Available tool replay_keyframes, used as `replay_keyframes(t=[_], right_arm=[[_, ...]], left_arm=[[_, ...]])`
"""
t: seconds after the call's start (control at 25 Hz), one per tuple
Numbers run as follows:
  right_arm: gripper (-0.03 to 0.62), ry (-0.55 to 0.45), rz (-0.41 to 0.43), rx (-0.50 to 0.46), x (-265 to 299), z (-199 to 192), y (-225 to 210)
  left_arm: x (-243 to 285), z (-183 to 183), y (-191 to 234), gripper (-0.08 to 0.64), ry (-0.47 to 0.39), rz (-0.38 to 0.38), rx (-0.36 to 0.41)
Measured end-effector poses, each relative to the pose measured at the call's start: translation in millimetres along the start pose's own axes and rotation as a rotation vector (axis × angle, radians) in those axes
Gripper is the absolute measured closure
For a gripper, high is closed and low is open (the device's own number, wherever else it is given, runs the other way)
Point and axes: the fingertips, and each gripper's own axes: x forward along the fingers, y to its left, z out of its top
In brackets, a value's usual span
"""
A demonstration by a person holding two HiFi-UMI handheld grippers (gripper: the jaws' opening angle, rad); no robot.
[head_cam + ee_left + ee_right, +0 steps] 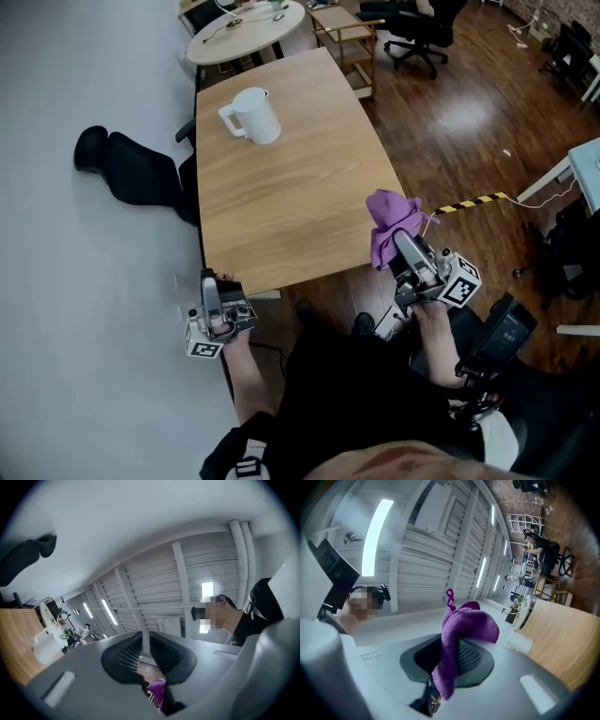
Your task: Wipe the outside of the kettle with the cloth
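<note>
The white kettle [248, 114] stands upright at the far left of the wooden table [291, 197], its handle turned left. It shows small in the left gripper view [47, 648] and in the right gripper view [520, 641]. My right gripper [398, 239] hangs off the table's near right edge, tilted upward. It is shut on the purple cloth [389, 217], which bunches over the jaws [461, 630]. My left gripper [209, 286] is just off the table's near left corner, well short of the kettle. Its jaws [146, 641] are shut with nothing between them.
A black chair [141, 173] sits against the table's left side. Behind the table are a round white table [248, 28], a wooden cart [342, 33] and an office chair [417, 33]. Yellow-black tape [473, 202] lies on the wood floor to the right.
</note>
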Motion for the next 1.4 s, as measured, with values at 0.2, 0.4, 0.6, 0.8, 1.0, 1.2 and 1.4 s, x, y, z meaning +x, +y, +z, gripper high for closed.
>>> replay_keyframes(t=[0.2, 0.4, 0.6, 0.8, 1.0, 1.2, 1.4], right_arm=[[0.531, -0.049, 0.035, -0.082, 33, 6, 42], [0.531, -0.084, -0.021, -0.150, 61, -20, 75], [0.531, -0.133, -0.033, -0.206, 93, -56, 102], [0.531, -0.072, -0.057, -0.272, 122, -101, 111], [0.531, -0.022, -0.053, -0.247, 136, -112, 144], [0.531, 0.002, 0.036, -0.220, 151, -103, 155], [0.531, 0.014, 0.003, -0.247, 130, -105, 147]], left_arm=[[46, -7, -25, 0.560, 0.102, -0.134, 0.023], [38, 10, -19, 0.560, 0.127, -0.214, -0.059], [17, 29, -25, 0.560, 0.169, -0.283, -0.072], [-21, 29, -7, 0.560, 0.182, -0.267, -0.096], [-16, 60, -42, 0.560, 0.205, -0.250, -0.053], [-2, 79, -59, 0.560, 0.159, -0.227, 0.039], [-19, 88, -72, 0.560, 0.129, -0.187, 0.059]])
